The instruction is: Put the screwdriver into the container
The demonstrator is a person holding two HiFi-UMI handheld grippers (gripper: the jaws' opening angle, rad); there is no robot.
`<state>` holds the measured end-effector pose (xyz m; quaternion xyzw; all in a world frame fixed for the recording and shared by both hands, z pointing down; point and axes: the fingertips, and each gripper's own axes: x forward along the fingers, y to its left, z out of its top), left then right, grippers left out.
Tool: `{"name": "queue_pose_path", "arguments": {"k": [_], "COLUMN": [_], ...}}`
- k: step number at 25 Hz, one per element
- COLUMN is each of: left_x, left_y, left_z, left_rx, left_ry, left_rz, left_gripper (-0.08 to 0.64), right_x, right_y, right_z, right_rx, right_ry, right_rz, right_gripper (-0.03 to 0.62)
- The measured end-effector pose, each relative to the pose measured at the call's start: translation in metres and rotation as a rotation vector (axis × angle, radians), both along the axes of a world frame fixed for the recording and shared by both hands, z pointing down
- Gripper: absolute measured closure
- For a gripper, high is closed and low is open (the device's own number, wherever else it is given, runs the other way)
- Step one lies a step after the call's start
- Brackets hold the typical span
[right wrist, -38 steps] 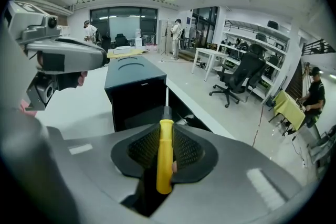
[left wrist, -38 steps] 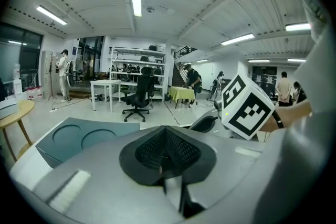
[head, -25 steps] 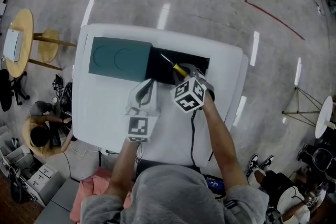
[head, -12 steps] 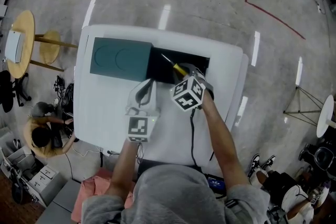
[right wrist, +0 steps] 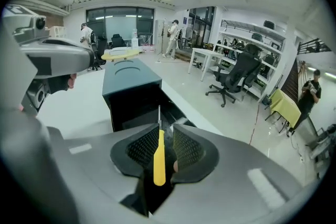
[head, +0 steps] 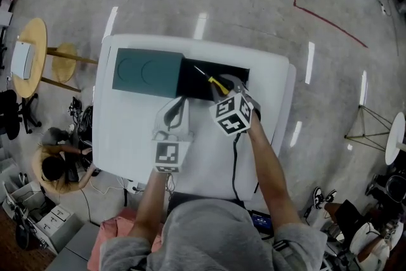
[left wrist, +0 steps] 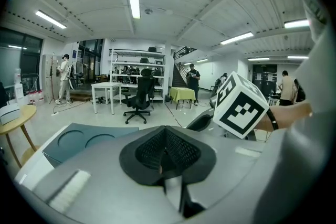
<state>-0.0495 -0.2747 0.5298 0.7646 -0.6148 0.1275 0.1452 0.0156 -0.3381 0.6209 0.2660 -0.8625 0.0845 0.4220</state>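
The yellow-handled screwdriver (head: 212, 80) (right wrist: 159, 162) points its thin shaft into the open black container (head: 190, 87) (right wrist: 131, 105) on the white table. My right gripper (head: 228, 88) (right wrist: 165, 136) stands over the container's near edge. Its jaws have just been opening. The handle still lies between them, against the left pad, with a gap to the right pad. My left gripper (head: 179, 102) (left wrist: 167, 147) hovers over the table just left of it. Its pads meet with nothing between them.
A teal lid or box (head: 147, 73) (left wrist: 89, 139) with two round recesses adjoins the container's left side. The white table (head: 127, 136) stands on a grey concrete floor. A round wooden side table (head: 28, 54) is at the far left. People and office furniture stand in the background.
My right gripper has risen slightly above the container, and the screwdriver stays between its jaws. The left gripper has kept still.
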Motion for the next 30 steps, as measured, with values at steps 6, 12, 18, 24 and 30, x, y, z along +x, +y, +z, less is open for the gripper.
{"name": "queue_pose_path", "arguments": {"k": [6,12,18,24,30], "left_x": [0.007,0.017,0.027,0.035,0.042], "left_y": [0.010,0.027,0.050,0.080,0.122], "left_z": [-0.028,-0.056,-0.091,-0.119,-0.138], "left_rx": [0.047,0.095,0.151,0.205,0.232], "left_ry": [-0.010,-0.026,-0.033,-0.032,-0.024], "left_rz": [0.012,0.049,0.084,0.121,0.155], "left_gripper": [0.549,0.549,0.549,0.549,0.549], "right_x": [0.011,0.027,0.049,0.069,0.086], "right_y": [0.004,0.017,0.043,0.081,0.132], "right_z": [-0.041,-0.090,-0.140,-0.183,-0.207], "right_rx": [0.055,0.124,0.213,0.309,0.366], "right_ry": [-0.078,-0.170,-0.241,-0.314,-0.364], "right_rz": [0.063,0.143,0.220,0.293,0.370], "right_gripper": [0.505,0.508,0.511,0.518,0.523]}}
